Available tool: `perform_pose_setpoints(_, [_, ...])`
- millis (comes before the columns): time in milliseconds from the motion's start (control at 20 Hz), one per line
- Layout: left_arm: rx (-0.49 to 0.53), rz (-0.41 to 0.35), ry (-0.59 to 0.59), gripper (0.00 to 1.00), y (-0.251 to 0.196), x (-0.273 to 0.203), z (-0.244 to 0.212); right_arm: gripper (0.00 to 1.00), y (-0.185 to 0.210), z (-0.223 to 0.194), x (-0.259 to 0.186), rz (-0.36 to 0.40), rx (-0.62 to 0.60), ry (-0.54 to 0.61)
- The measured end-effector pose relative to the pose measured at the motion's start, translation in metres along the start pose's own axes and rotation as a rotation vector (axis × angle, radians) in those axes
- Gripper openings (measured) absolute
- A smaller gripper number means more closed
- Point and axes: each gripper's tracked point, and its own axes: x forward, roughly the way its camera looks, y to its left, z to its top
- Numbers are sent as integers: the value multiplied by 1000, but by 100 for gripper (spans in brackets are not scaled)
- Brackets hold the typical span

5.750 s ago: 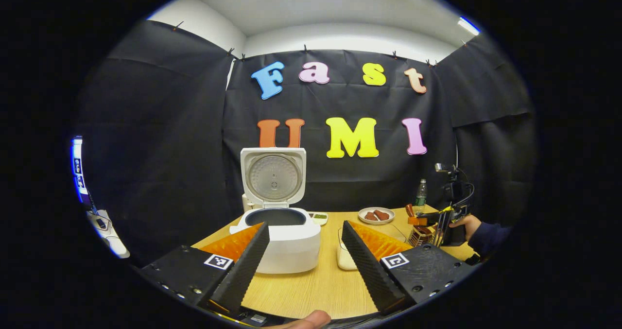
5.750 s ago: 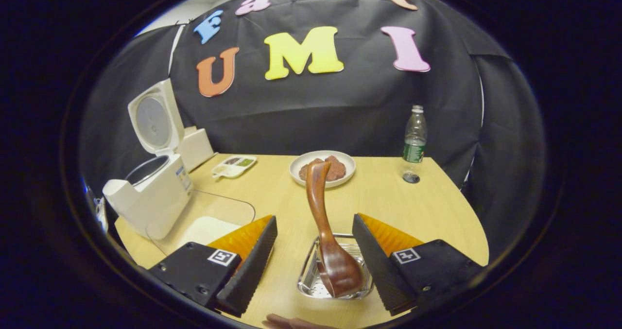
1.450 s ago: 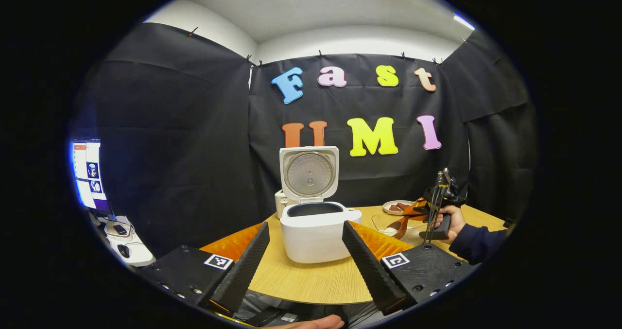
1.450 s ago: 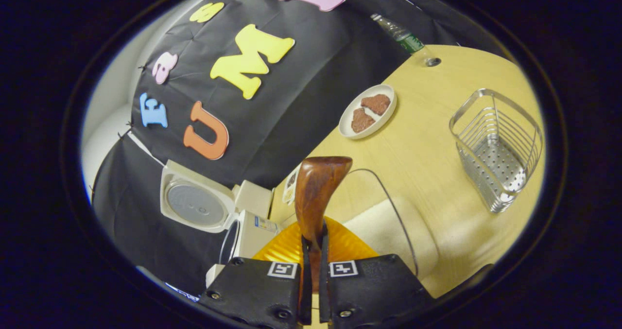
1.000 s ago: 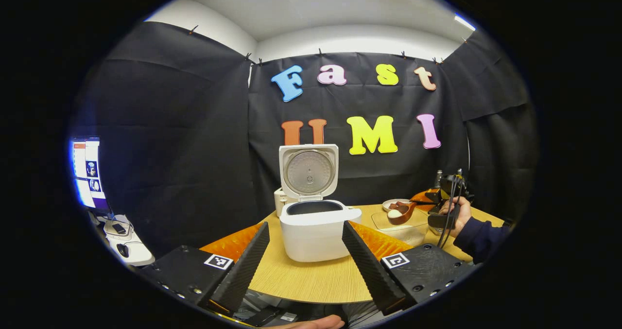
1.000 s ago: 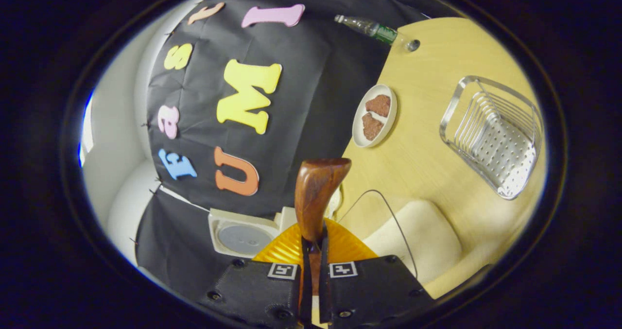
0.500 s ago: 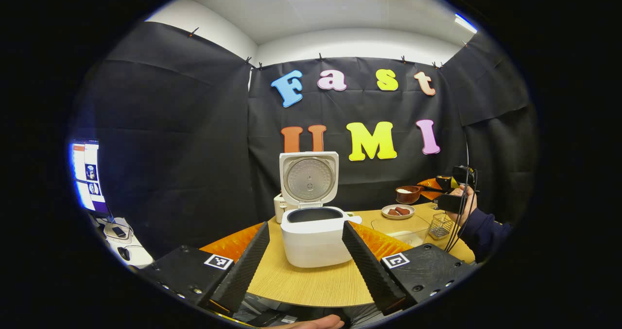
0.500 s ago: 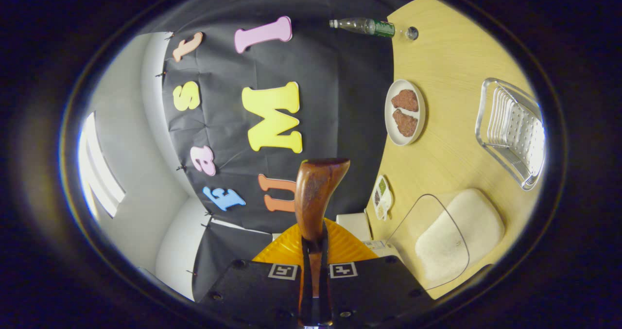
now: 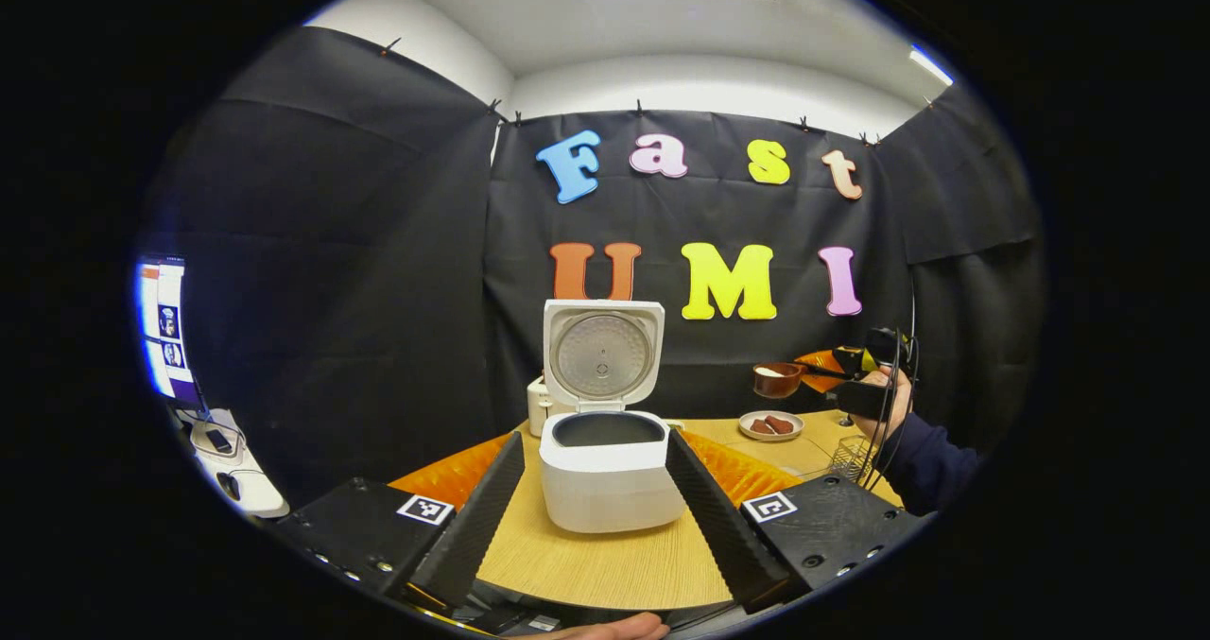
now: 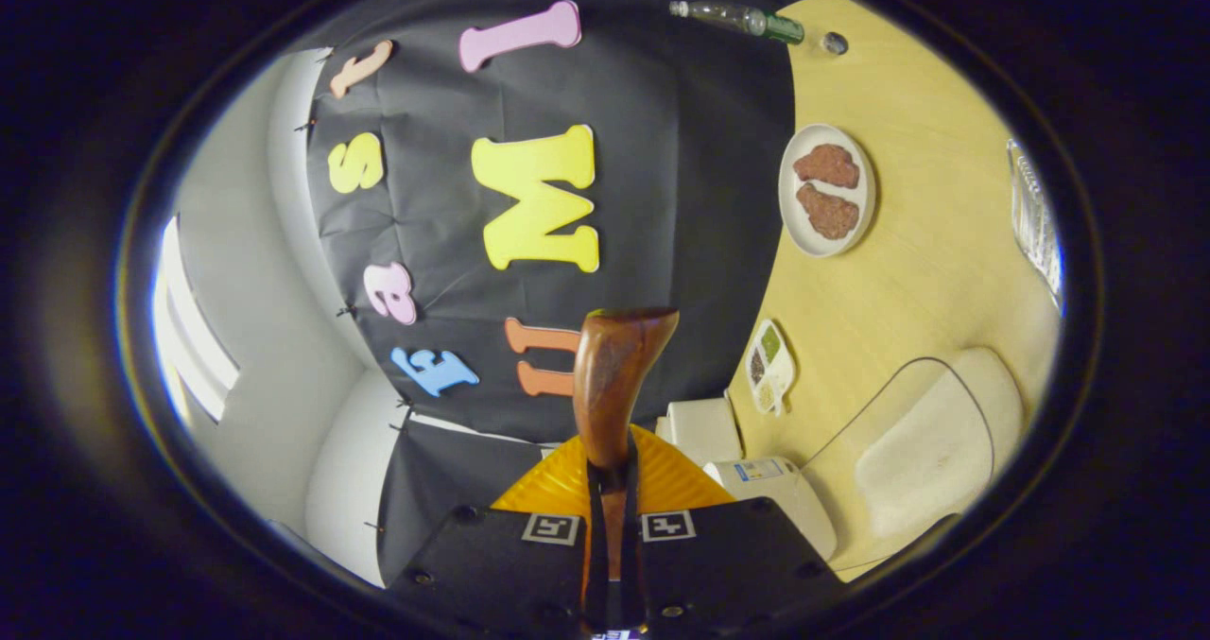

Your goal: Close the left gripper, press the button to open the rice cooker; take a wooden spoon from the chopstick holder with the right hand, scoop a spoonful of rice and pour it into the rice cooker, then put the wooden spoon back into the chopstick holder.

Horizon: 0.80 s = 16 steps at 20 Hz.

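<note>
with the right gripper clenched on the spoon, rice loaded, held well right of the open cooker, and left gripper released, next: carry level over pot, tip.

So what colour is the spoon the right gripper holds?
Dark reddish-brown wood; the spoon shows best in the right gripper view.

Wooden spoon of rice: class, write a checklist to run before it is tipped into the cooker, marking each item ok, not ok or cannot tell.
1. White rice cooker lid open: ok.
2. Brown wooden spoon carries rice: ok.
3. Right gripper jaws clamp the spoon handle: ok.
4. Spoon bowl over the cooker's pot: not ok, it is off to one side.
5. Left gripper clear of the pot opening: ok.
6. Rice already in the pot: cannot tell.
</note>
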Motion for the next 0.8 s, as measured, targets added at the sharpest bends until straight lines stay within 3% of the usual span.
perform_pose_setpoints(350, [24,36,46,95,24,26,-2,10,31,-71,80,-15,-150,158])
perform_pose_setpoints(800, [12,50,79,95,45,45,-7,11,28,-159,163,-108,-414,283])
